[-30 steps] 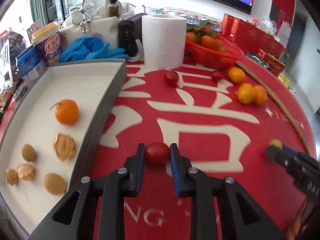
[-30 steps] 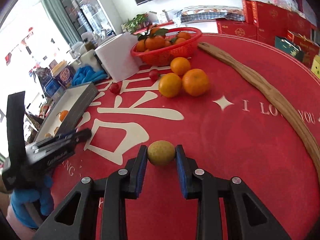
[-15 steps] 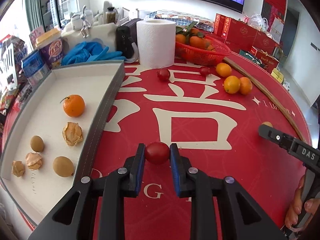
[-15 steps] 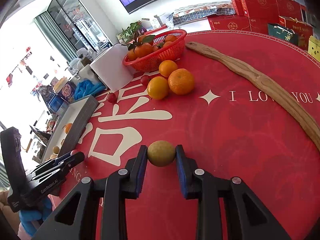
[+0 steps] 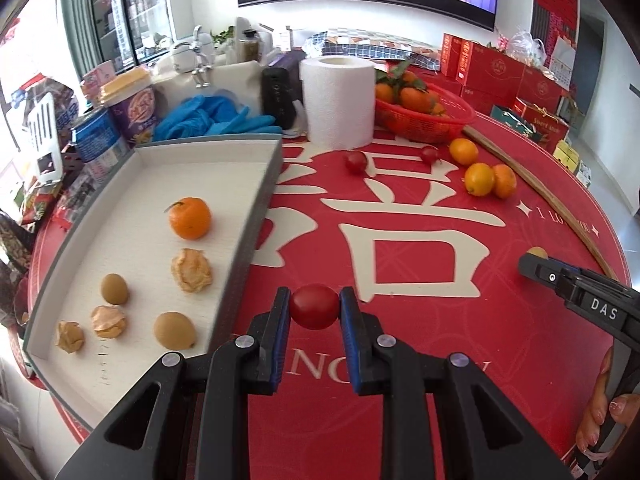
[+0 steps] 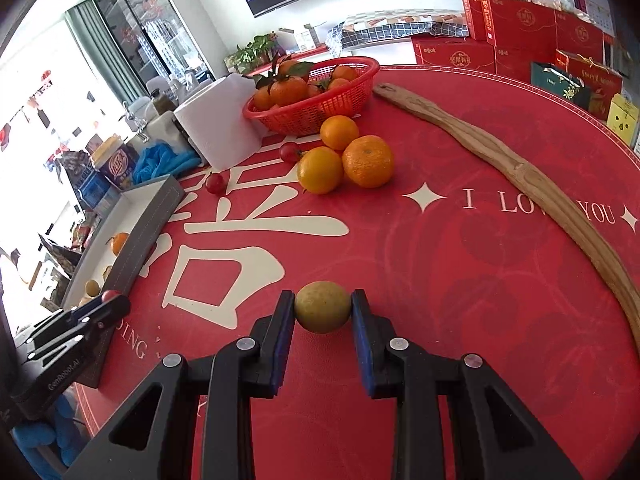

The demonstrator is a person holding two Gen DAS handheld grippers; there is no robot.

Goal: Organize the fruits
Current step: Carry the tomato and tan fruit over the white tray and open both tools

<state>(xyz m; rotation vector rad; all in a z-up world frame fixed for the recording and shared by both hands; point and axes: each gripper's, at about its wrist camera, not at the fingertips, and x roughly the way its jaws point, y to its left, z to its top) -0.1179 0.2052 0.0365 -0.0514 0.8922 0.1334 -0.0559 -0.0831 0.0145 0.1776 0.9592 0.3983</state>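
A: Left wrist view?
B: Left gripper (image 5: 314, 307), blue pads clamped on small round red cherry tomato (image 5: 314, 306), above red printed tablecloth (image 5: 400, 380), just right of grey-walled white tray (image 5: 260, 200) holding one orange tangerine (image 5: 189, 217).

A: Right wrist view?
B: Right gripper (image 6: 323, 307), pads clamped on round yellow-green fruit (image 6: 323, 306) over same cloth; red woven plastic basket (image 6: 320, 110) far behind.

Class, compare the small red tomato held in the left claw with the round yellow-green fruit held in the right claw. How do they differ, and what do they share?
The small red tomato is glossy and bright red; the round yellow-green fruit is dull, speckled and olive-yellow. The tomato looks slightly smaller between its pads than the fruit does. Both are round and clamped between blue pads, in the left claw and the right claw, above the red tablecloth.
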